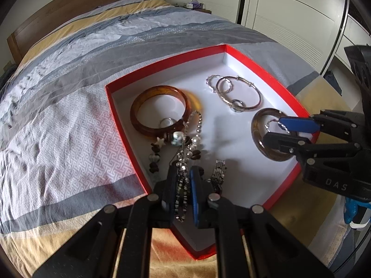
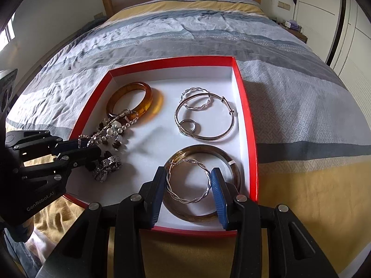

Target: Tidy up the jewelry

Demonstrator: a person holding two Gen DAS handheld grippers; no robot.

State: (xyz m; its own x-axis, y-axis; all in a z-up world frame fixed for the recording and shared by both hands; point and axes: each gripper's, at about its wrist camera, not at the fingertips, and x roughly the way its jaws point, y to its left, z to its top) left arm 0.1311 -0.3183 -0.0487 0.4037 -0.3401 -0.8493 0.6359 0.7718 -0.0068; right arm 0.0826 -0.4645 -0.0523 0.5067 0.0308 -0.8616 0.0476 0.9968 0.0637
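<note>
On the bed, inside the red box (image 2: 251, 153), bangles already lie sorted while your left gripper (image 1: 183, 185), jaws pinching a beaded necklace (image 1: 182, 180), and right gripper (image 2: 189, 185), jaws clasping a twisted silver hoop (image 2: 189, 183), have these two yet to set down.

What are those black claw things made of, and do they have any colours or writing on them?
Both are black, hard-looking linkages joined with round silver rivets. Each gripper, the left gripper and the right gripper, ends in two flat fingers: one black, one with a ribbed blue pad. White lettering on the bodies reads "GenRobot.AI" and "DAS". No cables or sleeves are visible.
</note>
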